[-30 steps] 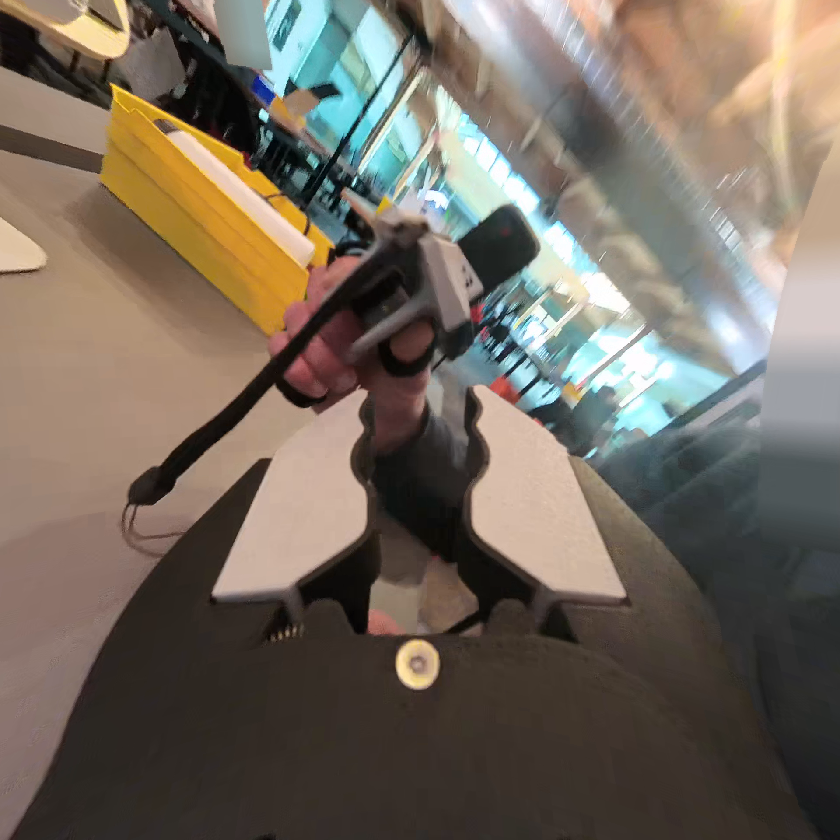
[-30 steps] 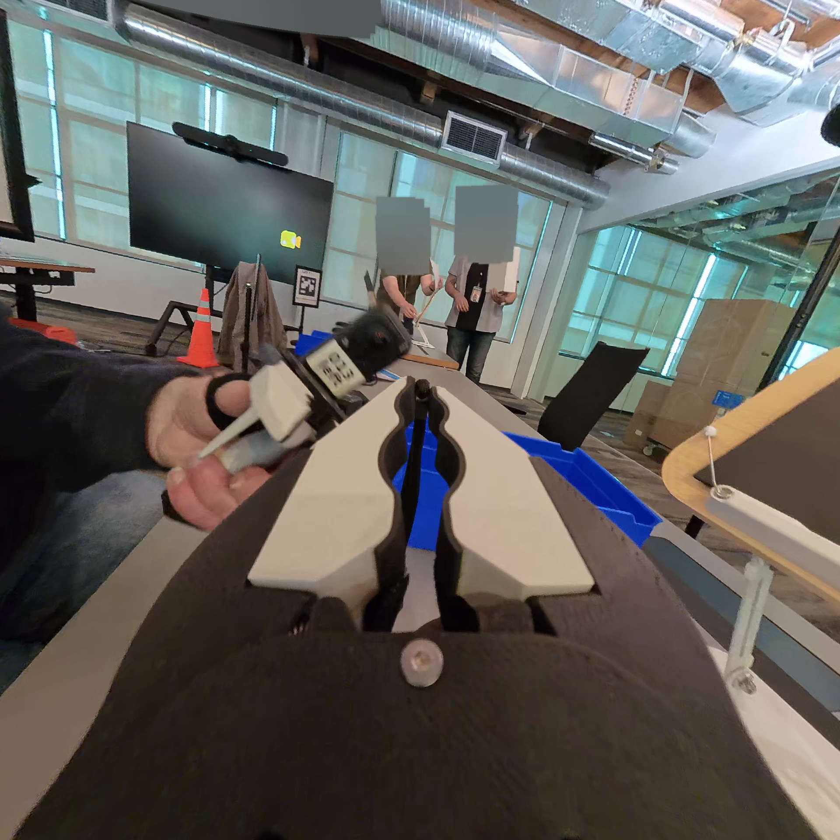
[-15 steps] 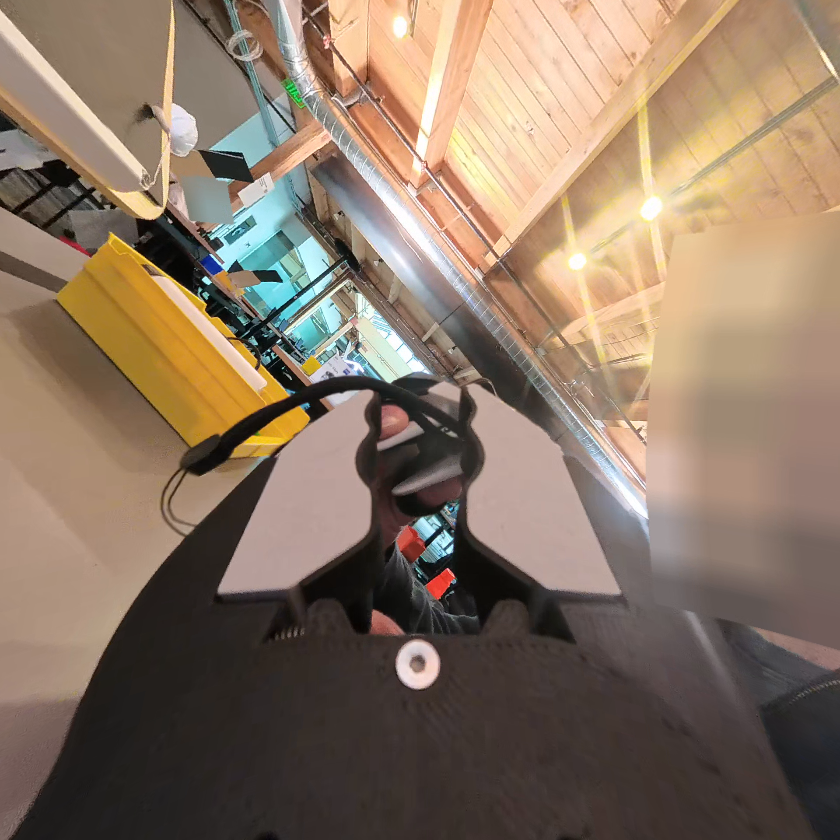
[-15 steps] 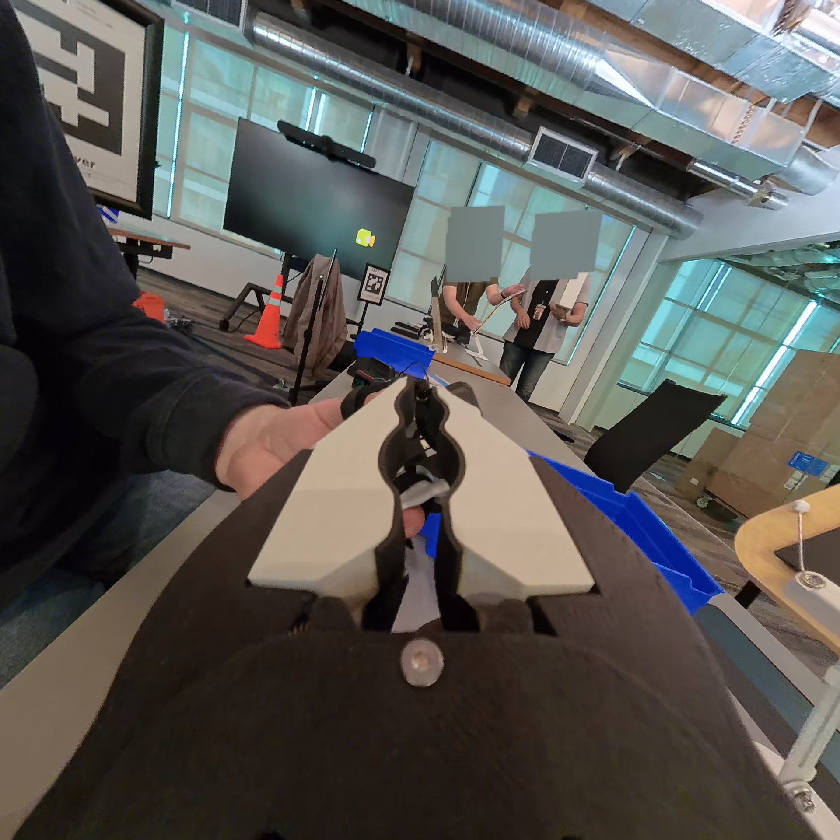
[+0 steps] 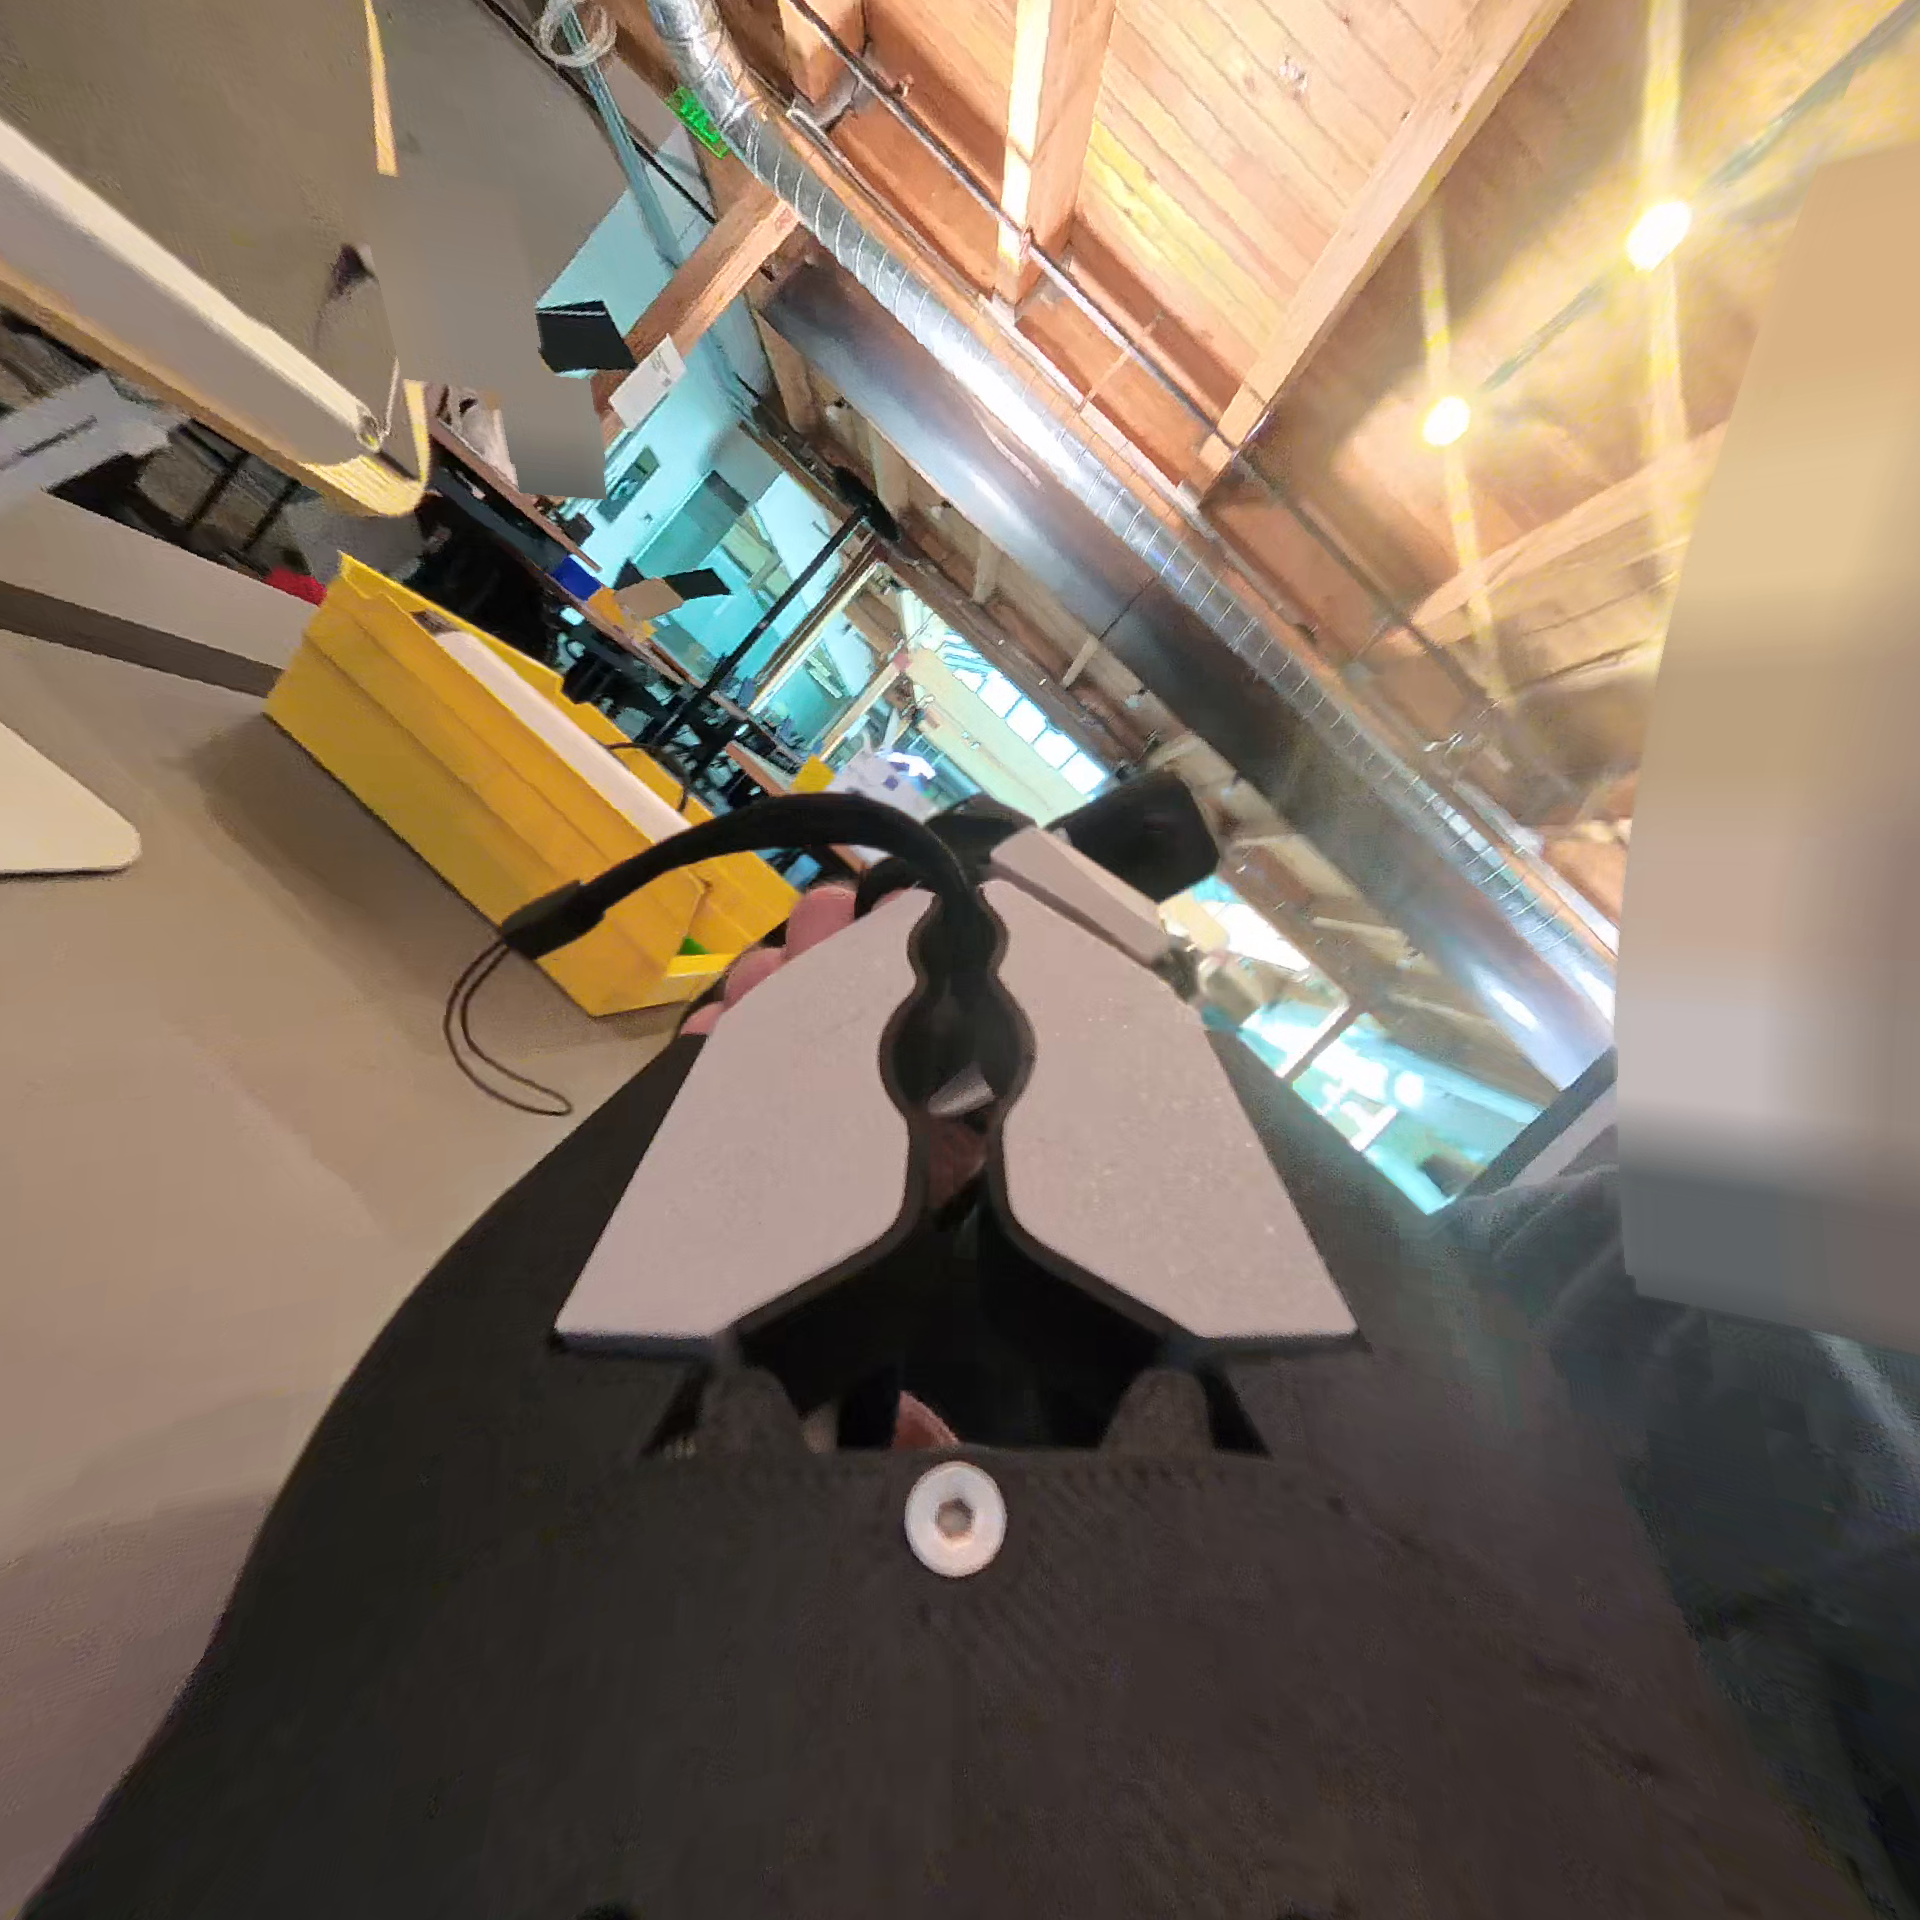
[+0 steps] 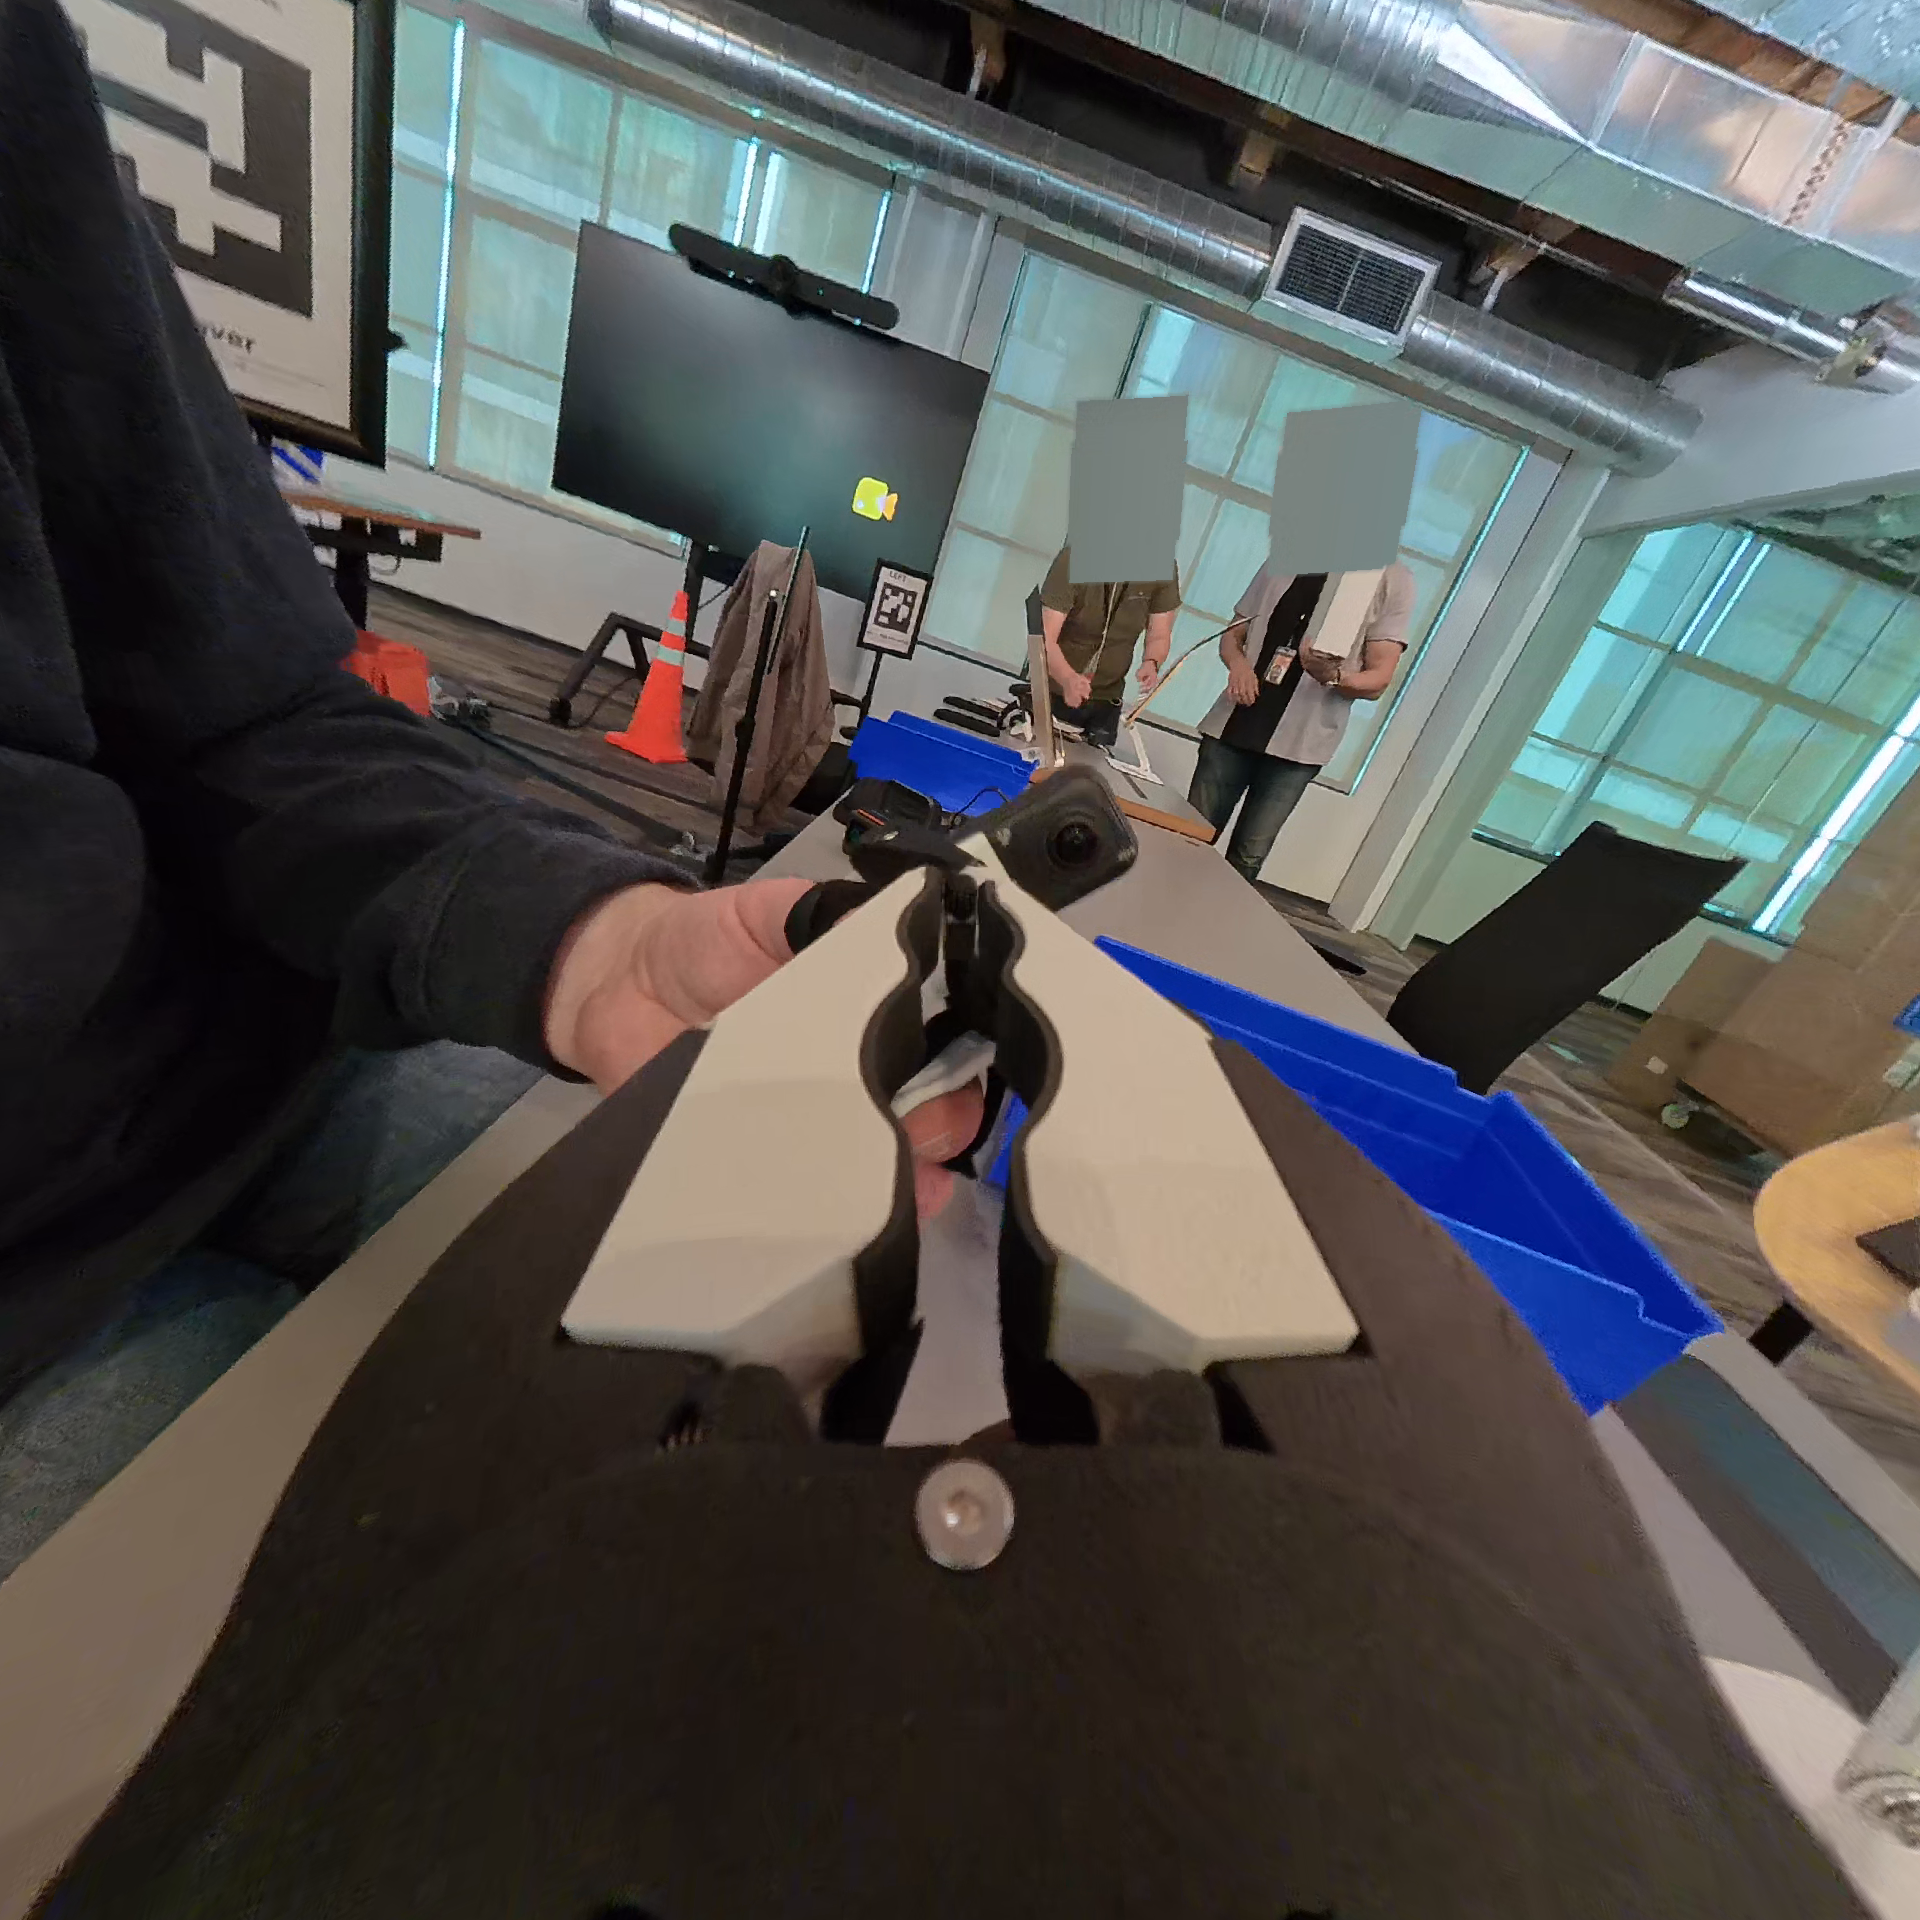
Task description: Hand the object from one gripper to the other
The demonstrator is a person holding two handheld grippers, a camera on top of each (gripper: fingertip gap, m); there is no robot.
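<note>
The object is a black strap with a thin cord loop at its free end. My left gripper is shut on the strap at its fingertips, and the strap arcs up and out to the left over the table. In the right wrist view my right gripper is also shut on the strap, a thin black band between its tips. The two grippers face each other tip to tip. The other gripper's camera shows just past each one's tips. A hand holds the left gripper.
A yellow bin stands on the grey table to the left. A blue bin lies on the table to the right. Two persons stand at the far end, near a black chair and an orange cone. Less than 4 cm separates the two grippers' tips.
The two grippers have come together tip to tip. My left gripper was open around the strap and has now shut on it. My right gripper has stayed shut on the strap.
</note>
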